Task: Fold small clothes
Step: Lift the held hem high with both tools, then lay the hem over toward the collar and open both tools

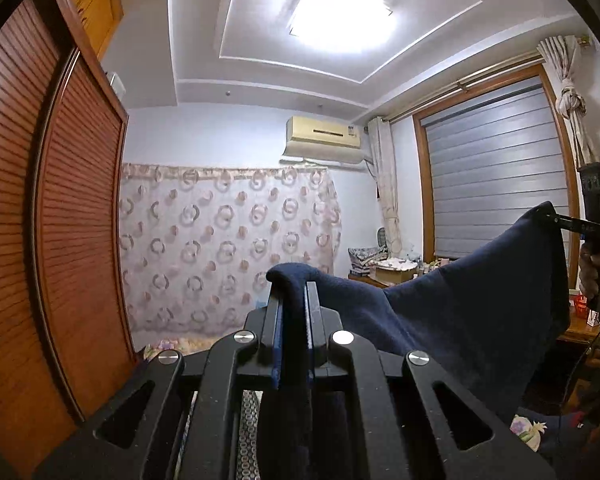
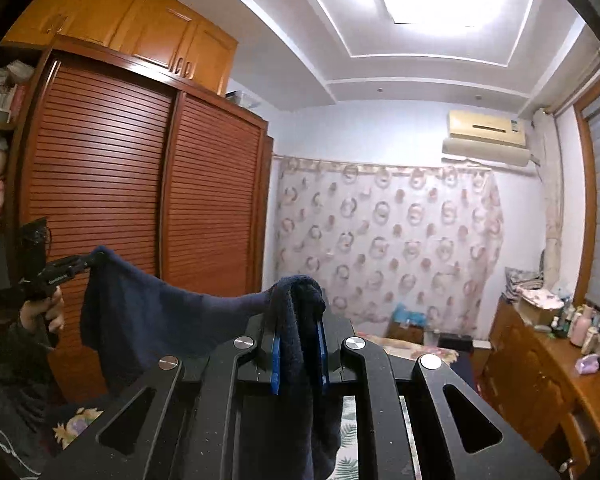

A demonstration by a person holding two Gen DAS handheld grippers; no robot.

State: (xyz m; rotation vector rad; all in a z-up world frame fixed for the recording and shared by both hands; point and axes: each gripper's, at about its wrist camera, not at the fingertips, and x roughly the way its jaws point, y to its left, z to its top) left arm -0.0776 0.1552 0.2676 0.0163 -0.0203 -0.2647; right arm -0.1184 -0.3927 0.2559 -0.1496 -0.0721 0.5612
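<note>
A louvered wooden wardrobe (image 1: 40, 220) fills the left side of the room, with a ring-patterned curtain (image 1: 228, 248) hanging on the far wall beside it. In front of that curtain, the left claw (image 1: 294, 320) is clenched on one corner of a dark navy garment (image 1: 460, 312), the fabric bunched over and between its blue-padded fingers (image 1: 277, 344). From there the cloth stretches rightward through the air, sagging in the middle, to its other corner, pinched shut in the right claw (image 1: 556, 218) (seen here at the frame's edge, in front of a window blind (image 1: 500, 168)). A person's hand (image 1: 598, 272) grips that claw's handle. From the right wrist camera the same garment (image 2: 148, 312) runs from the left claw (image 2: 86, 260) at far left across to the right claw (image 2: 300, 320), whose fingers (image 2: 275, 360) clamp a thick fold. Both claws point level, high in the room. A cluttered wooden dresser (image 2: 540, 368) stands at right.
</note>
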